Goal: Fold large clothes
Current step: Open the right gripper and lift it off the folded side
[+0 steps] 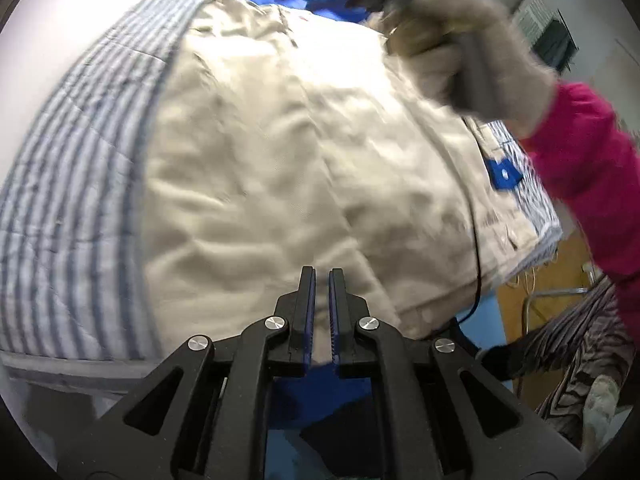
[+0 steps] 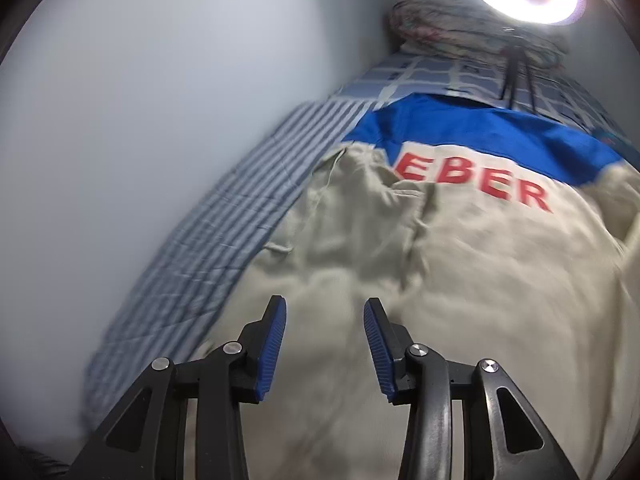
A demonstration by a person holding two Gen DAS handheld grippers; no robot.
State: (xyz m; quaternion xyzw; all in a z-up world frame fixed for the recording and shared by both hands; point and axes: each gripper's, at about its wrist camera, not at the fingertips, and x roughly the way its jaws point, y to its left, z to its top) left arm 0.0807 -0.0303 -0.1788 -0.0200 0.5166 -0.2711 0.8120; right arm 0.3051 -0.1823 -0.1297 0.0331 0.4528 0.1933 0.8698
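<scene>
A large beige jacket (image 1: 304, 152) with a blue yoke and red letters "EBER" lies spread on a striped bed cover (image 1: 80, 184). My left gripper (image 1: 322, 276) hovers over the jacket's near hem, its jaws almost closed with a thin gap, and nothing shows between them. In the right wrist view the jacket (image 2: 460, 280) fills the middle and right. My right gripper (image 2: 325, 308) is open and empty just above the beige cloth. In the left wrist view the right gripper shows only as a dark blur at the top, held by a grey-gloved hand (image 1: 472, 52).
A white wall (image 2: 140, 120) runs along the bed's left side. A bundled quilt (image 2: 472, 28) and a ring light on a small tripod (image 2: 516, 68) stand at the bed's head. The bed's right edge drops to a wooden floor (image 1: 556, 280); a pink sleeve (image 1: 592, 168) reaches in.
</scene>
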